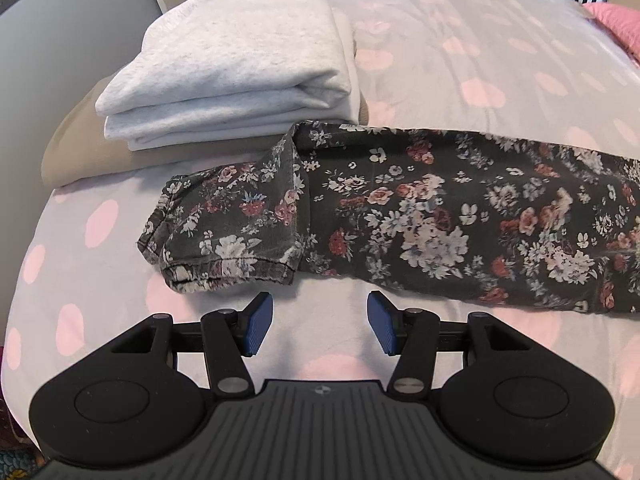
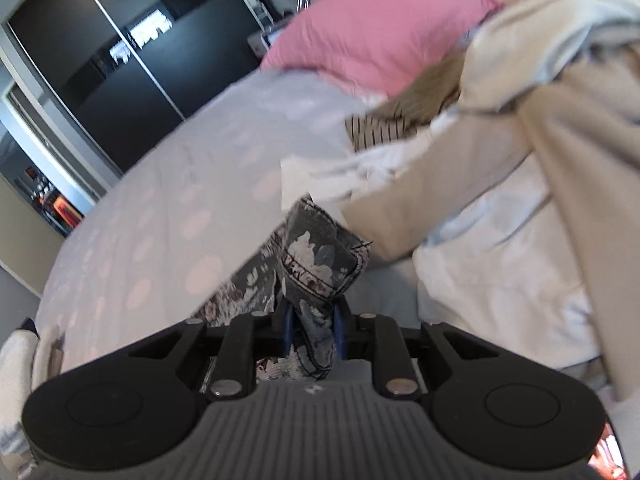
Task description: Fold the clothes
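A dark floral garment [image 1: 420, 216] lies stretched across the bed, its left end folded back over itself near the bed's front. My left gripper [image 1: 320, 326] hovers open just in front of that folded end, with nothing between its blue pads. In the right wrist view, my right gripper [image 2: 312, 332] is shut on the other end of the floral garment [image 2: 320, 256], which bunches up above the blue pads and is lifted off the bed. The rest of the cloth trails down to the left.
A folded grey sweatshirt [image 1: 236, 64] sits on a tan folded item [image 1: 80, 148] at the bed's left edge. The spotted bedspread [image 1: 460, 40] stretches beyond. A pile of cream and white unfolded clothes [image 2: 520, 160] and a pink pillow [image 2: 376, 28] lie right of the right gripper.
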A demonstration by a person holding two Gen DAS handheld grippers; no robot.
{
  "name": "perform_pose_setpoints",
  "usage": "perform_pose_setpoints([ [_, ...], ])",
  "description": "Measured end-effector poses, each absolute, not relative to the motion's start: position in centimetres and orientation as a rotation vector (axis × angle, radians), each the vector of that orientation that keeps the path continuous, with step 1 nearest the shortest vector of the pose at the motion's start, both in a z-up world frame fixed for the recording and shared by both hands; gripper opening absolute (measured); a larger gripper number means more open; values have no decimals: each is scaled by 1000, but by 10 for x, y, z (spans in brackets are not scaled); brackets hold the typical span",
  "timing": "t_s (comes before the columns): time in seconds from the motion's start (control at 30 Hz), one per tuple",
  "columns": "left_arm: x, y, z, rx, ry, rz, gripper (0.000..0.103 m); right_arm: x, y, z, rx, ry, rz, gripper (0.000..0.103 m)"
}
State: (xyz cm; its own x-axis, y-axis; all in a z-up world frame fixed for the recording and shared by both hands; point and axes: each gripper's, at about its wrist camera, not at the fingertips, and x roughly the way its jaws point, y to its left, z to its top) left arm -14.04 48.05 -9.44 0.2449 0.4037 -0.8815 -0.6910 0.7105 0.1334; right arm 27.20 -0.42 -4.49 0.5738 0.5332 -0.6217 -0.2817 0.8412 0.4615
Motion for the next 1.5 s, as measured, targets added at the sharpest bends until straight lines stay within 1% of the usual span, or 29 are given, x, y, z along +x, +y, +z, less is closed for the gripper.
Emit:
perform_pose_setpoints([
  [0.03, -142, 479, -93, -311, 1086, 759, 50, 269, -12, -38, 337, 814, 481, 7],
  [0.13, -146, 475, -91, -316, 1082, 752, 50, 263, -39, -23, 338, 776, 449, 7],
  [0.23, -149, 472, -91, -322, 1080, 745, 50, 265, -70, -24, 328, 793, 374, 7],
  [0.37, -151, 466, -92, -324, 1091, 725, 50, 271, -108, -39, 343, 848, 274, 7],
  [0.57, -150, 457, -106, -284, 1142, 658, 50, 276, -110, -77, 276, 991, 214, 8],
  [0.6, -150, 455, -108, -274, 1147, 649, 50, 277, -112, -81, 282, 1012, 203, 11],
  [0.63, -150, 454, -111, -265, 1150, 644, 50, 276, -112, -82, 280, 1016, 198, 16],
  [0.7, -151, 453, -117, -250, 1157, 636, 51, 274, -110, -81, 250, 1007, 195, 19],
  [0.77, -149, 452, -125, -237, 1168, 627, 52, 271, -102, -76, 174, 982, 201, 33],
  [0.8, -147, 451, -129, -225, 1174, 626, 52, 269, -97, -73, 135, 966, 203, 42],
  [0.93, -137, 447, -147, -134, 1204, 645, 52, 264, -80, -64, 6, 878, 197, 55],
  [0.97, -135, 447, -151, -106, 1211, 657, 52, 263, -77, -61, -26, 844, 188, 56],
  [1.0, -134, 448, -153, -93, 1213, 666, 48, 261, -75, -57, -54, 810, 188, 58],
  [1.03, -135, 451, -152, -111, 1202, 667, 47, 259, -73, -53, -75, 779, 196, 58],
  [1.07, -136, 454, -151, -129, 1191, 667, 39, 256, -71, -50, -92, 750, 210, 58],
  [1.1, -137, 458, -150, -150, 1178, 668, 36, 254, -68, -48, -102, 731, 225, 59],
  [1.13, -139, 462, -146, -183, 1158, 667, 34, 253, -64, -46, -110, 716, 239, 63],
  [1.17, -141, 467, -142, -213, 1137, 669, 26, 251, -60, -44, -118, 701, 254, 65],
  [1.2, -143, 472, -136, -238, 1110, 675, 15, 250, -57, -43, -126, 686, 269, 65],
  [1.33, -152, 494, -110, -332, 1001, 726, 12, 247, -37, -46, -148, 684, 336, 65],
  [1.5, -143, 530, -94, -269, 956, 762, 10, 245, -15, -55, -195, 700, 386, 65],
])
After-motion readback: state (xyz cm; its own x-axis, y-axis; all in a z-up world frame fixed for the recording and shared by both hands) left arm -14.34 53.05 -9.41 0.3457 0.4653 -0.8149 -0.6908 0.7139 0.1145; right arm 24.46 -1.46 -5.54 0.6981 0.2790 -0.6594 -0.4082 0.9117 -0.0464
